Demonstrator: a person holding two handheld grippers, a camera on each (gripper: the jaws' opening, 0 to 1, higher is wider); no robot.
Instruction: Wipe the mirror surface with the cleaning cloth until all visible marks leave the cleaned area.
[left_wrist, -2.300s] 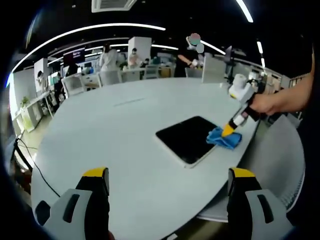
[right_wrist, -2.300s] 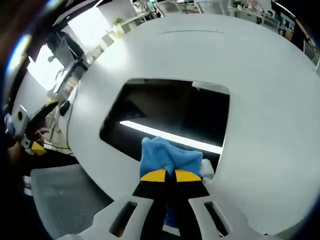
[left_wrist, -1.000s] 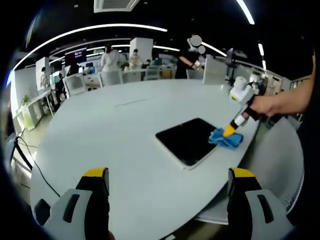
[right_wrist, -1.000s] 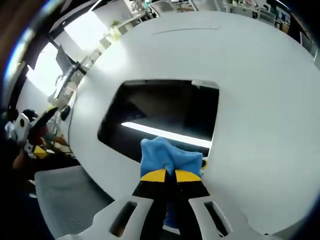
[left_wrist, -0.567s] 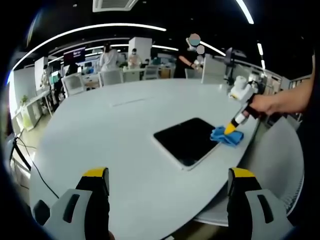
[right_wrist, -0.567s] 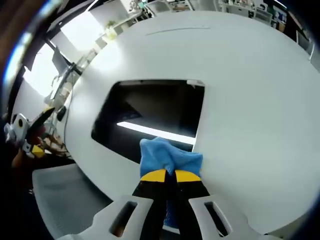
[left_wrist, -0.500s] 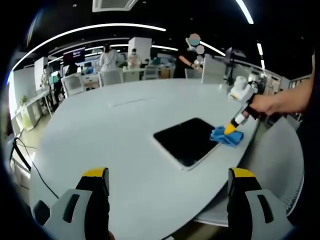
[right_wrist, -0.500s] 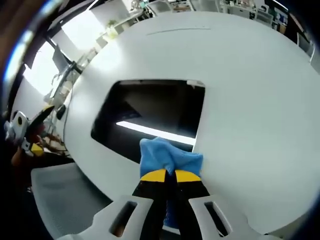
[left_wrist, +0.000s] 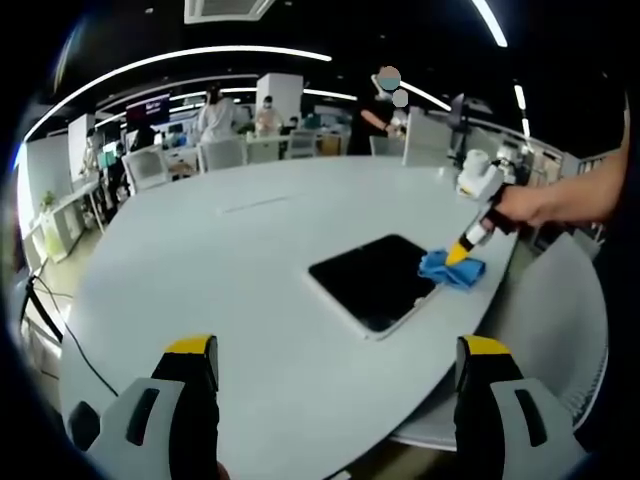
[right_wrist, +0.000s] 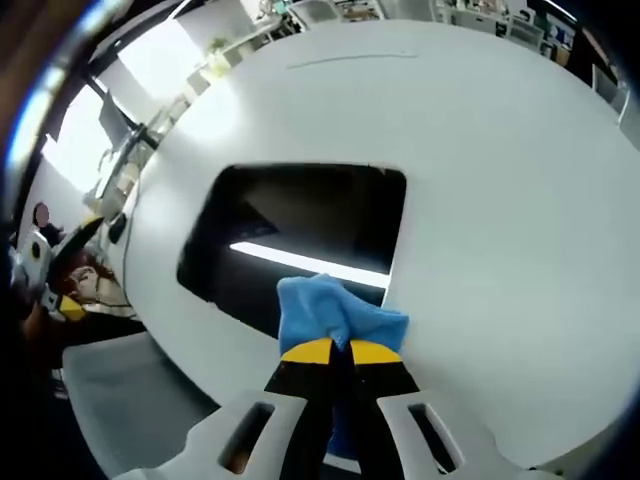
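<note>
The right gripper (right_wrist: 331, 352) has its jaws pressed together on a bunched blue cloth (right_wrist: 335, 313), pinching it at one end so the free fold hangs forward as a pad. That pad rests on the corner of the mirror (right_wrist: 300, 235) closest to the table's (right_wrist: 500, 180) near edge. In the left gripper view the same gripper (left_wrist: 462, 256) comes in steeply from the right, tip down on the cloth (left_wrist: 450, 269), which suits pressing the cloth flat while dragging it. The mirror (left_wrist: 375, 281) lies flat on the table (left_wrist: 230, 260), close to its near right edge, dark glass facing up and reflecting one bright ceiling strip. Most of its face is uncovered; I can make out no marks on it at this sharpness, so how much wiping remains is hard to judge.

The left gripper (left_wrist: 337, 362) hangs well back over the table's near edge, jaws spread wide and holding nothing, probably kept clear so mirror and cloth stay in sight.

Count: one mirror, one cloth, two grippers. An empty grey chair (left_wrist: 555, 310) stands by the table edge beside the mirror.
</note>
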